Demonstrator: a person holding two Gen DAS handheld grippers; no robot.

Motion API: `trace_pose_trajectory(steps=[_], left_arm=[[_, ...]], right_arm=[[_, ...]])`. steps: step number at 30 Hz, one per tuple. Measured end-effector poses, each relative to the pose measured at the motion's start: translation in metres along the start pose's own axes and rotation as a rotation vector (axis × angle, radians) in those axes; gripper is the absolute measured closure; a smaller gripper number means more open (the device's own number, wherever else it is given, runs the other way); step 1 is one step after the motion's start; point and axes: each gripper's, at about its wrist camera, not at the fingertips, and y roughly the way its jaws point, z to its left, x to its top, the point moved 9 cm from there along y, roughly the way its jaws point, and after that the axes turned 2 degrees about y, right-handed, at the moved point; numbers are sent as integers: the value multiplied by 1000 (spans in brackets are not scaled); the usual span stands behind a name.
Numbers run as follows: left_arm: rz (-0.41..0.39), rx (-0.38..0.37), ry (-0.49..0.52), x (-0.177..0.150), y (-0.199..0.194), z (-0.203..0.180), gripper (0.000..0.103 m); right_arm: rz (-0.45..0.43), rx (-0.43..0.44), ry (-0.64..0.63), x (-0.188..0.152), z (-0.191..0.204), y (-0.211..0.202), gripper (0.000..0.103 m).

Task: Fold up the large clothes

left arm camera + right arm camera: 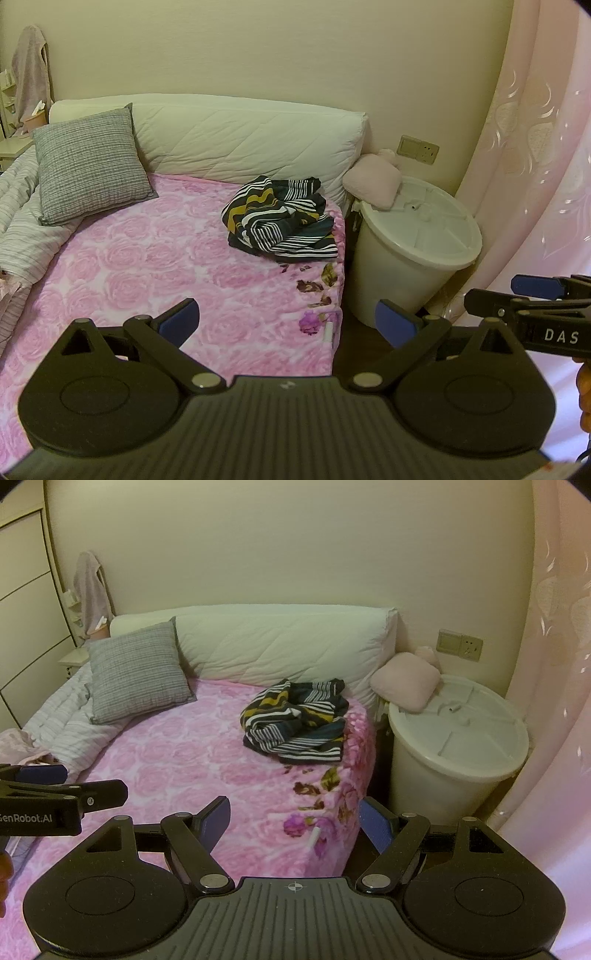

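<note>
Right of centre in both wrist views, your striped garment (281, 219) lies crumpled in a heap on the pink rose-patterned blanket (159, 266), close to the bed's right-hand edge and just below the white quilted headboard cushion (240, 140). It shows dark fabric with white stripes and some mustard patches, bunched up with no clear sleeve or hem laid out.

Toward the upper left of the frame, a grey checked pillow (90, 162) leans against that cushion, and a pale striped duvet (20, 218) is pushed to the left edge. Just right of the bed stands a white lidded bin (410, 266), with a small pink cushion (373, 181) resting on its lid against the wall. A wall socket (419, 149) sits above it, and a pink curtain (535, 147) fills the right side.

Your left gripper (287, 319) hangs over the near part of the blanket with its blue-padded fingers spread wide and nothing between them. Your right gripper (293, 821) is likewise spread wide and empty, held over the bed's near right corner. Both are well short of the garment. Each one shows at the edge of the other's view: the right at lower right, the left at lower left.
</note>
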Motion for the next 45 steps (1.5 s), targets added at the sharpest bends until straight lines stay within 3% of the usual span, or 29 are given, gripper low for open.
trace_pose_trajectory(steps=[45], left_arm=[[22, 20, -19, 6, 11, 5, 3]], right_arm=[[34, -14, 2, 5, 3, 15, 29]])
